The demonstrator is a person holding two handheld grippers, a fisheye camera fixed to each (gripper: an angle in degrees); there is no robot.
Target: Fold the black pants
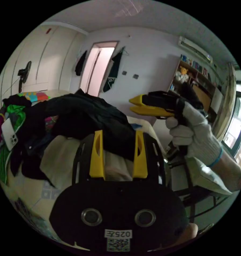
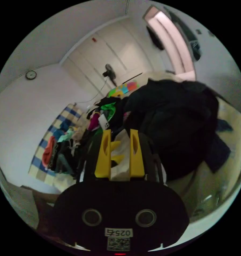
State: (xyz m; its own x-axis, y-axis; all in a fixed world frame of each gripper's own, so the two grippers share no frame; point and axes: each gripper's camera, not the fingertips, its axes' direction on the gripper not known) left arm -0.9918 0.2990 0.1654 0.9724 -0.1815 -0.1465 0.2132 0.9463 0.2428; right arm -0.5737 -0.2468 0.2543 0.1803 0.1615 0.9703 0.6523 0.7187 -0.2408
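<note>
On a cream-covered bed (image 1: 59, 157) in a lived-in bedroom: the black pants (image 1: 85, 117) lie bunched in a dark heap atop the pile, next to a jumble of bright clothes (image 1: 8, 125) w/ a white phone (image 1: 9, 134) resting among them. Left gripper (image 1: 117, 136) hovers just in front of the heap, yellow jaws apart, nothing between them. Right gripper (image 1: 135, 105), held in a white-gloved hand (image 1: 192, 133), points toward the pants from the side, jaws slightly apart & empty. Door (image 1: 99, 69) and bookshelf (image 1: 195, 77) stand along the far wall, a fan (image 2: 109, 72) by the wardrobe.
</note>
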